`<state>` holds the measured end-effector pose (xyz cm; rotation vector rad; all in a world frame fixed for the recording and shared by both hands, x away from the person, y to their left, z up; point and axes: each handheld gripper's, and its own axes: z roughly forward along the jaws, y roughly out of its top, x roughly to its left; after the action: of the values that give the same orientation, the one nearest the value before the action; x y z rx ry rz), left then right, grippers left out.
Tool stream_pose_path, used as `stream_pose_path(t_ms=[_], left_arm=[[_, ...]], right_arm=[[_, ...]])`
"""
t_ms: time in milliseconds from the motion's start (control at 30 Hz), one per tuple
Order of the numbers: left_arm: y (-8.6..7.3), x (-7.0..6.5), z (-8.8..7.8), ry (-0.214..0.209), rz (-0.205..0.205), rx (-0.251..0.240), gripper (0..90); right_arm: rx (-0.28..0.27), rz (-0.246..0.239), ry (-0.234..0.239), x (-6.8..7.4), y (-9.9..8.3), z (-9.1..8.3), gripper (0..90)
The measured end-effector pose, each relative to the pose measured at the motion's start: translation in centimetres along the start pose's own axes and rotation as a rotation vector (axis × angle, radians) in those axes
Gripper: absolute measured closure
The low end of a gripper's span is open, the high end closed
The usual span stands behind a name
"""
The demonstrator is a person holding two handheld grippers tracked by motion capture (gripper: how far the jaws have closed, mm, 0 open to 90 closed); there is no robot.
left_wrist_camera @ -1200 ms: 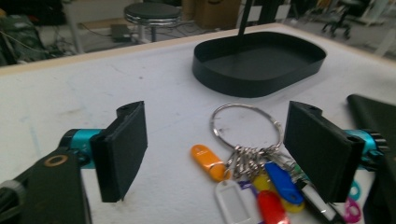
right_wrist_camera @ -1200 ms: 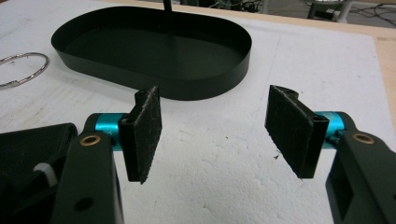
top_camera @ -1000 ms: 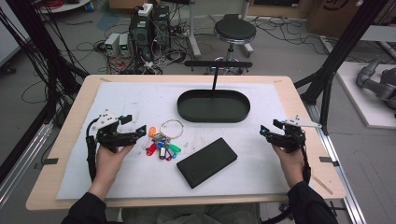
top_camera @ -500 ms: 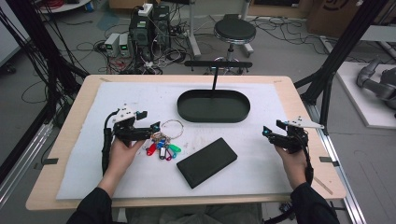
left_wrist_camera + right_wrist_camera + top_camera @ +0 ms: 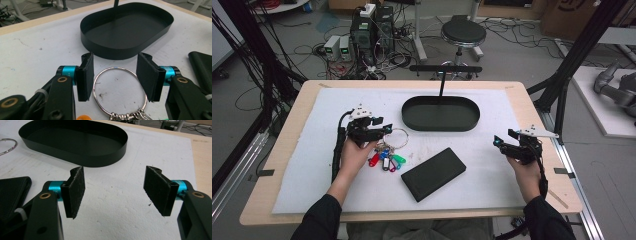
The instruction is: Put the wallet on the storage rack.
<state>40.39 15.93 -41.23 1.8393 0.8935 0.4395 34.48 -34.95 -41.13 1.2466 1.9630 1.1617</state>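
A bunch of keys with coloured tags lies on the white mat, its big steel ring toward the black oval tray. My left gripper is at the ring. In the left gripper view the ring lies flat between the two pads of the left gripper. The jaws have just been closing and stand close beside the ring without visibly pressing it. My right gripper rests at the right of the mat; in its own view the right gripper is open over bare mat.
A flat black case lies between the hands, near the front. The tray is empty. Behind it stands a black T-shaped post. The wooden table edge runs close on the right.
The left gripper has slid right across the mat up to the key ring, and its jaws have narrowed around the ring. The right gripper has stayed put.
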Motion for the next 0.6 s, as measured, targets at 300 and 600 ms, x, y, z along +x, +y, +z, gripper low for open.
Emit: stream_pose_path(t_ms=[300,600], left_arm=[[-0.7,0.6,0.9,-0.016,-0.026,0.045,51.6],[-0.4,-1.7,0.0,-0.067,0.009,0.039,51.5]], right_arm=[[0.007,-0.007,0.002,0.0,0.0,0.2,34.6],[0.008,-0.039,0.031,0.4,0.0,0.5,37.0]])
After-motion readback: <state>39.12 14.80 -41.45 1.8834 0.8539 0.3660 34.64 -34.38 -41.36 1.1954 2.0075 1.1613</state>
